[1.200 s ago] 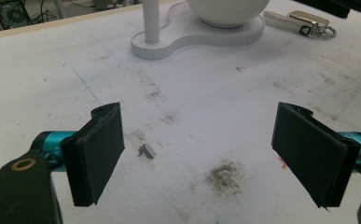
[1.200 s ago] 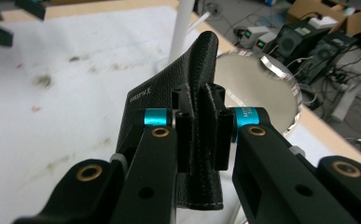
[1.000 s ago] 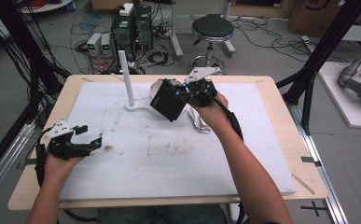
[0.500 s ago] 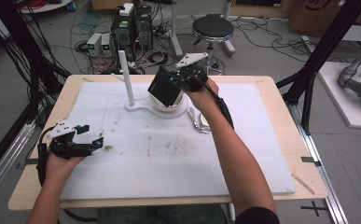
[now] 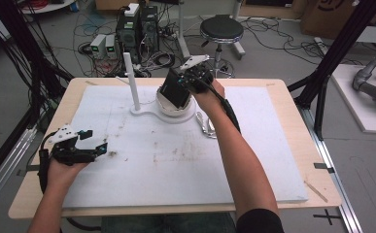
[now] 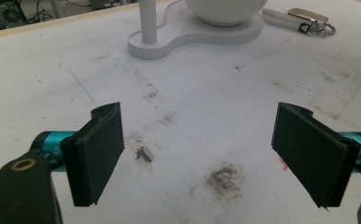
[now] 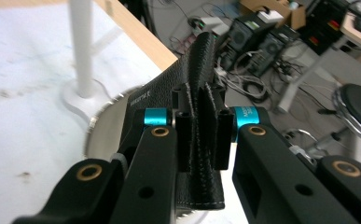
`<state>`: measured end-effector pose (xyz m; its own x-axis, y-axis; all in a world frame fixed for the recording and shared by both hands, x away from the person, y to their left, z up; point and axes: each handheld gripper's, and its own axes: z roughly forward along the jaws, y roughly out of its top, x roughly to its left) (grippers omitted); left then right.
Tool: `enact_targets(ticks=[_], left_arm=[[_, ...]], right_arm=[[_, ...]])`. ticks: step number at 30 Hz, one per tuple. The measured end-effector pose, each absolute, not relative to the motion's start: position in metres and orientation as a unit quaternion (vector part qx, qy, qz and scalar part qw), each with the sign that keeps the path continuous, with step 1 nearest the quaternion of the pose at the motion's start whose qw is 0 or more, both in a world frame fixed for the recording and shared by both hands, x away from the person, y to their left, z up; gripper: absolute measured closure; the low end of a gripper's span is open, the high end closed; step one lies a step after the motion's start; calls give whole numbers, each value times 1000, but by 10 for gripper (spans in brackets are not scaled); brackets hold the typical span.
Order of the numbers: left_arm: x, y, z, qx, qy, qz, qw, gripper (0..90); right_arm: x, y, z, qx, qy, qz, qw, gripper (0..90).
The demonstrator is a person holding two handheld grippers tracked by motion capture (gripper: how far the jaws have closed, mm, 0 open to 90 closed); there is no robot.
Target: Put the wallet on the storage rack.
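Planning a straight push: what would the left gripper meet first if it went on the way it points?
Probably the white stand; the left gripper faces its base across bare, stained table, though depth is uncertain.

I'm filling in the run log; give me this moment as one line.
right gripper: shut on black wallet | wallet: above white bowl | left gripper: open, nothing held | keys: beside stand

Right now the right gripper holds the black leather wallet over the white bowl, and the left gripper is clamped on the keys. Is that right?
Not quite. The left gripper is open and holds nothing, as the left gripper view shows; the keys lie on the table beside the white bowl. The right gripper does hold the black leather wallet over it.
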<state>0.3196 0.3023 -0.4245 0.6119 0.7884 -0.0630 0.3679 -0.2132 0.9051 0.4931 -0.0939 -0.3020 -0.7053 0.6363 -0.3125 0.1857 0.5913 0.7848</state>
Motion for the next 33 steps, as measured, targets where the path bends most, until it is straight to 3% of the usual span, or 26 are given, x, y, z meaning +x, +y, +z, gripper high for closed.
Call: enact_targets(ticks=[6,13,16,18,19,26,33], left_arm=[[320,303,-425,749,387,214,493,169],[319,303,-424,750,385,214,493,169],[319,303,-424,751,384,214,492,169],[319,303,-425,751,384,213,493,169],[320,304,-425,751,385,213,492,169],[321,302,-425,752,383,212,493,169],[322,300,-424,752,381,212,495,169]], right_arm=[[496,-93,-306,241,837,371,322,841],[496,-83,-319,245,848,356,307,830],[500,-79,-329,260,855,348,283,776],[500,-79,-331,268,856,353,267,676],[500,-79,-330,273,855,354,263,617],[485,-95,-316,289,851,356,255,427],[467,-116,-312,299,844,362,259,368]])
